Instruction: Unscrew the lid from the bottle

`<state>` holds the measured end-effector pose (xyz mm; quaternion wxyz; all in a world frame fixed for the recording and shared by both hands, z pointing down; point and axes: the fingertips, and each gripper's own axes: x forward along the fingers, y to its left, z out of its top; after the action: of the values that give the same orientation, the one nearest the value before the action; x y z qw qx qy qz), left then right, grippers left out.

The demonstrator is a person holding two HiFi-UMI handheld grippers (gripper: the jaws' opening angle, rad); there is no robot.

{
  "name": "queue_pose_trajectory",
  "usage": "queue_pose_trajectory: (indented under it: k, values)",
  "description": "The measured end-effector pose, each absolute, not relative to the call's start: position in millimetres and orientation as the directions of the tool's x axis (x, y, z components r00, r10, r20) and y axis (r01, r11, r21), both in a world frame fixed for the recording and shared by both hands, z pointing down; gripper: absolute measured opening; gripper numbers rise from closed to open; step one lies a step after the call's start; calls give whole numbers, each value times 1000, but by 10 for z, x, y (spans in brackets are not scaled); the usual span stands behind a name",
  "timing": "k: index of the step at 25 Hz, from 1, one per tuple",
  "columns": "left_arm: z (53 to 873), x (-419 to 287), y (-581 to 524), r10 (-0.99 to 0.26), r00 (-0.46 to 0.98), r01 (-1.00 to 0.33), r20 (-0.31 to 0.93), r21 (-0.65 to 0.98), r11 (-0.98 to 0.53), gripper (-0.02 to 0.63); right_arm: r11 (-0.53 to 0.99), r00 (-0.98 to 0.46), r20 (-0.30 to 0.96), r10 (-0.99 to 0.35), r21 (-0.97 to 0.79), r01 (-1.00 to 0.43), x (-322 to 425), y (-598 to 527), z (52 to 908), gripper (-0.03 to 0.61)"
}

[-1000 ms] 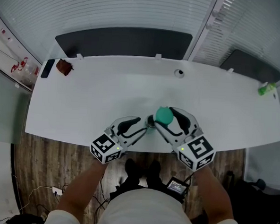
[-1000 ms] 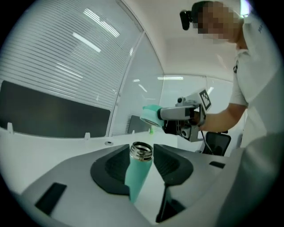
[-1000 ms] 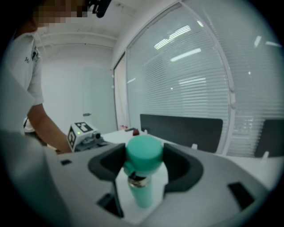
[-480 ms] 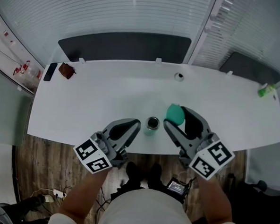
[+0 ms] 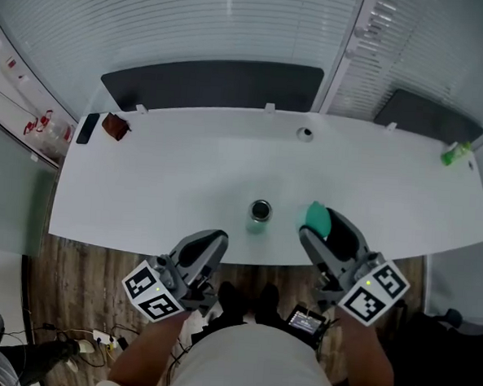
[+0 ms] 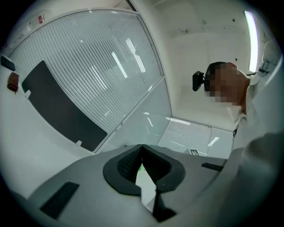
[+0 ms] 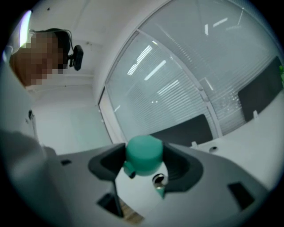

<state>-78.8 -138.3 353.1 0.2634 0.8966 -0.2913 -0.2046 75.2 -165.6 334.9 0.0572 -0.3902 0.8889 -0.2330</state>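
Green lid (image 7: 144,154) clamped in right claw (image 5: 318,227); left claw (image 6: 142,153) closed empty, bottle (image 5: 261,211) standing apart

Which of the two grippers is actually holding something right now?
The right gripper: its jaws are clamped on the green lid. The left gripper is shut with nothing between its jaws.
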Motion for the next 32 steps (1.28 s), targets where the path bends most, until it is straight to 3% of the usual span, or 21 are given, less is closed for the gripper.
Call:
queue_pose_trajectory:
  k: [22,32]
  values:
    - [3847,-1132,-742,-615,771,-335,-167,715,-613,15,409,-600,102,-793,-641,-650,587,-826,3856,281]
    - [3824,-1108,-555,-607,776,-335,-170,705,-625,15,433,-632,104,-768,-643,-632,481,-656,3901,281]
